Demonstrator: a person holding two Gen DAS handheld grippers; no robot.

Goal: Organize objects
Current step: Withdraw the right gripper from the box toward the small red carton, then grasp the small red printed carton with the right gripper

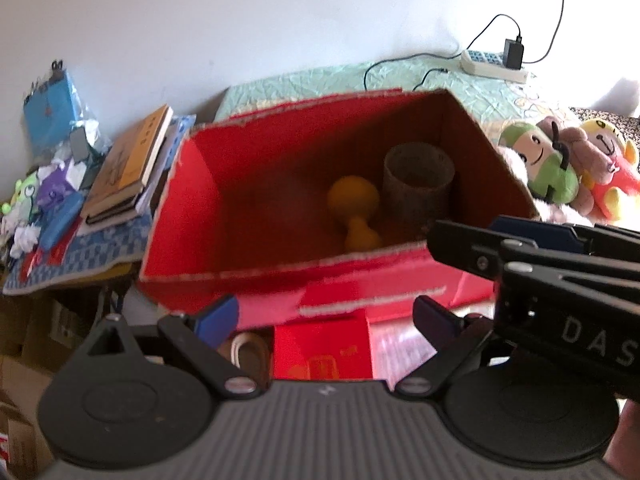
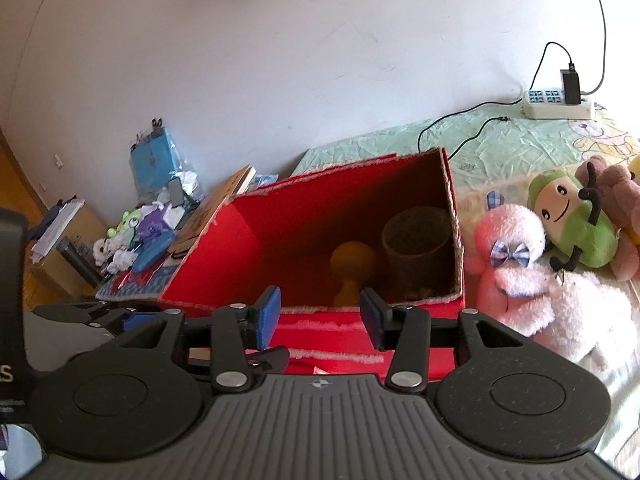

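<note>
An open red box (image 1: pixel 192 208) (image 2: pixel 224 248) stands on the bed. Inside lie a yellow gourd-shaped toy (image 1: pixel 354 208) (image 2: pixel 350 268) and a brown cylindrical cup (image 1: pixel 418 178) (image 2: pixel 416 240). My left gripper (image 1: pixel 324 316) is open and empty in front of the box's near wall. My right gripper (image 2: pixel 320 316) is open and empty at the box's near rim; it also shows in the left wrist view (image 1: pixel 472 236), at the box's right corner. Plush toys lie right of the box: a pink one (image 2: pixel 516 248), a green one (image 1: pixel 548 164) (image 2: pixel 572 220) and a brown one (image 2: pixel 620 208).
Left of the box, books (image 1: pixel 128 164) (image 2: pixel 216 208), small toys (image 2: pixel 140 228) and a blue packet (image 1: pixel 52 108) (image 2: pixel 154 160) lie on a blue cloth. A power strip (image 1: pixel 492 64) (image 2: pixel 556 104) with cables sits by the wall. Red packets (image 1: pixel 320 352) lie below the box.
</note>
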